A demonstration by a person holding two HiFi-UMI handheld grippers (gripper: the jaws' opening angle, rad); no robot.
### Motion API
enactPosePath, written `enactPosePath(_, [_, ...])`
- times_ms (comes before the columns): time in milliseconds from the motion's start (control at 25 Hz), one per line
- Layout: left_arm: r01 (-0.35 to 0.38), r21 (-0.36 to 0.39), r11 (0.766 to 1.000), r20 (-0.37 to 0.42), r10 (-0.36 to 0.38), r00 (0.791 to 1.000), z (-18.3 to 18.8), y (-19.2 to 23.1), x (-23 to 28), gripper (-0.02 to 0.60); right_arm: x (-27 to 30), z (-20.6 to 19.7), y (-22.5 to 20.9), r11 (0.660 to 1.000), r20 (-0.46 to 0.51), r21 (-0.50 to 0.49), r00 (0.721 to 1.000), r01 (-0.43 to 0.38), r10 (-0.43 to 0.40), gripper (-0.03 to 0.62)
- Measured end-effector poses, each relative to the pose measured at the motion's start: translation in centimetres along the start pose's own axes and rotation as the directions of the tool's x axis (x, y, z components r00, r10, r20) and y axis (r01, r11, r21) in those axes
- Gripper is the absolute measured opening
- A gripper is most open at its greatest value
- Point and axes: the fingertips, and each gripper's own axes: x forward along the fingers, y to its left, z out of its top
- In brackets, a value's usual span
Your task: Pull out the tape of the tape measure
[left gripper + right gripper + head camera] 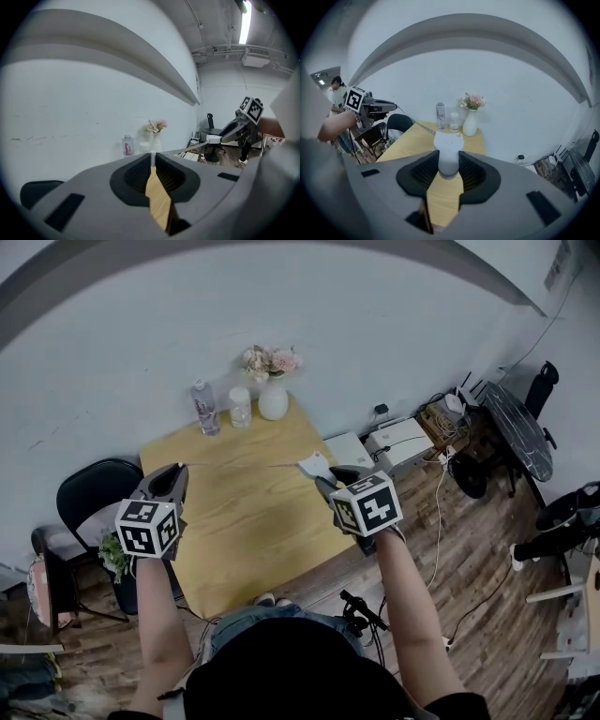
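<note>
The tape measure (448, 149), a white case, sits clamped between the jaws of the right gripper (328, 480), which is held above the wooden table (253, 531). Its tape (187, 149) spans from the case across to the left gripper (152, 161), whose jaws are pinched tight on the tape's end. The two grippers are well apart with the tape stretched between them. Beyond both, at the table's far edge, stand a bottle (204, 407), a cup (240, 407) and a vase of flowers (273, 397).

Grip: we see the right gripper (448, 164) with its jaws clamped on the white tape measure (448, 145).
Span: we follow the tape (419, 125) far left to the left gripper (390, 106).
</note>
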Motion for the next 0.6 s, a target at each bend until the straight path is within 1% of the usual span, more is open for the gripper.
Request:
enactPosePath(120, [0.003, 0.005, 1.0, -0.018, -0.003, 1.0, -0.7, 0.0, 0.4, 0.041, 0.5, -0.1, -0.4, 1.0, -0.003, 0.018, 1.0, 0.011, -0.011, 0.144])
enactPosePath(280, [0.01, 0.021, 1.0, -0.064, -0.009, 0.998, -2.4, -0.6, 1.5, 0.041, 1.5, -0.5, -1.4, 0.998, -0.009, 0.056, 0.999, 0.034, -0.034, 0.144])
enactPosePath(480, [0.036, -0.056, 0.998, -0.098, -0.041, 0.994, -4.6, -0.5, 3.4, 0.041, 4.1, -1.0, -2.8, 0.991, -0.033, 0.123, 0.998, 0.051, -0.048, 0.144])
enactPosePath(600, [0.042, -0.09, 0.995, -0.121, -0.053, 0.991, -6.1, -0.4, 4.6, 0.041, 6.0, -1.3, -3.6, 0.988, -0.057, 0.138, 0.997, 0.067, -0.06, 0.144])
